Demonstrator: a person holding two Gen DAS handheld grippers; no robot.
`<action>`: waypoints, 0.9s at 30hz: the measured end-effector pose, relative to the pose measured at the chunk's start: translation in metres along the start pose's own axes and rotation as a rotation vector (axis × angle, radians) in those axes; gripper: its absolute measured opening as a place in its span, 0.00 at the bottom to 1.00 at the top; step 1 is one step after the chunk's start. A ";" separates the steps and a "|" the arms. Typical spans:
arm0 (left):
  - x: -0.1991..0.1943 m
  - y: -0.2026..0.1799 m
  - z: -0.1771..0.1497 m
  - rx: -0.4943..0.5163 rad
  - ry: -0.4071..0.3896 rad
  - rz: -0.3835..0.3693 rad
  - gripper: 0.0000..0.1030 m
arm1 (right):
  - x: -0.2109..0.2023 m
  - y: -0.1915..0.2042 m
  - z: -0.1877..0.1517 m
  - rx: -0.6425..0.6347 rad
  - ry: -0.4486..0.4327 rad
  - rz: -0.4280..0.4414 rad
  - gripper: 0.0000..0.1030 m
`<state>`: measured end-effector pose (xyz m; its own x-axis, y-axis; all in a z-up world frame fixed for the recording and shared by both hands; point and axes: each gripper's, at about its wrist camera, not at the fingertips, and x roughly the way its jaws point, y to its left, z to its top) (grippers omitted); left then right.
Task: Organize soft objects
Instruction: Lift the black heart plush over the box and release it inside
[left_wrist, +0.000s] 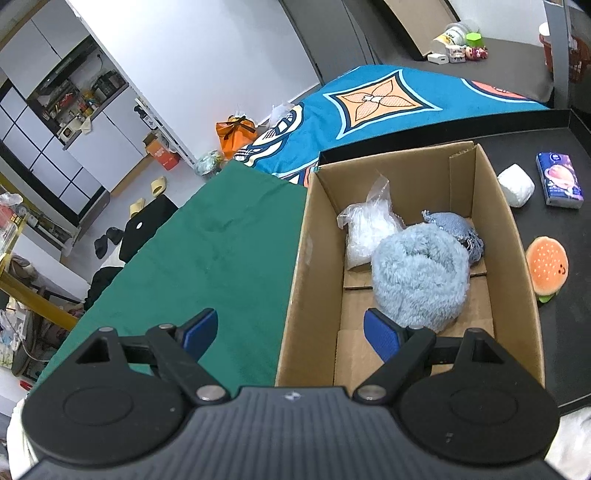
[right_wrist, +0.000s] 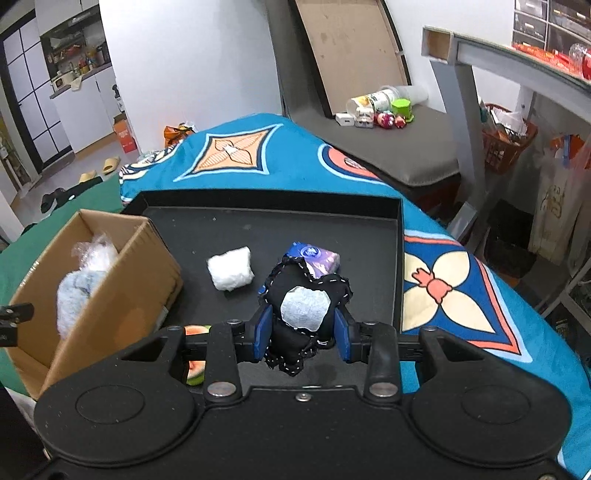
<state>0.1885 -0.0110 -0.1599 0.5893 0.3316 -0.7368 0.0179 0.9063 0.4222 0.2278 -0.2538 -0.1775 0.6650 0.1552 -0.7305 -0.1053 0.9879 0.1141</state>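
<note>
R gripper (right_wrist: 302, 338): clenched on black stitched fabric pouch w/ pale grey patch (right_wrist: 303, 314), held above the black shallow tray (right_wrist: 369, 221).
L gripper (left_wrist: 290, 334): released, empty, over near-left wall of brown cardboard box (left_wrist: 299, 258).
Box contents: fluffy light-blue plush roll (left_wrist: 419, 280), clear plastic bag (left_wrist: 365, 225), blue knit piece (left_wrist: 454, 227).
Step (est.): carry pouch left to box; clear the rim before letting go, drop in free near corner.
Past pouch, on tray: white soft wad (right_wrist: 231, 273), purple tissue pack (right_wrist: 317, 258).

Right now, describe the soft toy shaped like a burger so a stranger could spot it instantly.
Find the black tray on the patterned blue blanket. The burger plush lies on it just outside the cardboard box's right wall. It alone is orange with a green edge; the white bundle and blue tissue pack lie farther back.
</note>
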 end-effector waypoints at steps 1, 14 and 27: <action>0.000 0.000 0.000 -0.002 -0.001 -0.002 0.83 | -0.002 0.002 0.001 -0.005 -0.004 0.002 0.34; 0.005 0.014 -0.004 -0.068 0.004 -0.059 0.78 | -0.019 0.052 0.026 -0.071 -0.038 0.054 0.34; 0.020 0.026 -0.010 -0.119 0.065 -0.117 0.51 | -0.019 0.107 0.041 -0.123 -0.023 0.106 0.35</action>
<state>0.1929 0.0215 -0.1684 0.5355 0.2351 -0.8112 -0.0147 0.9629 0.2693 0.2343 -0.1511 -0.1235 0.6622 0.2595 -0.7029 -0.2645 0.9587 0.1048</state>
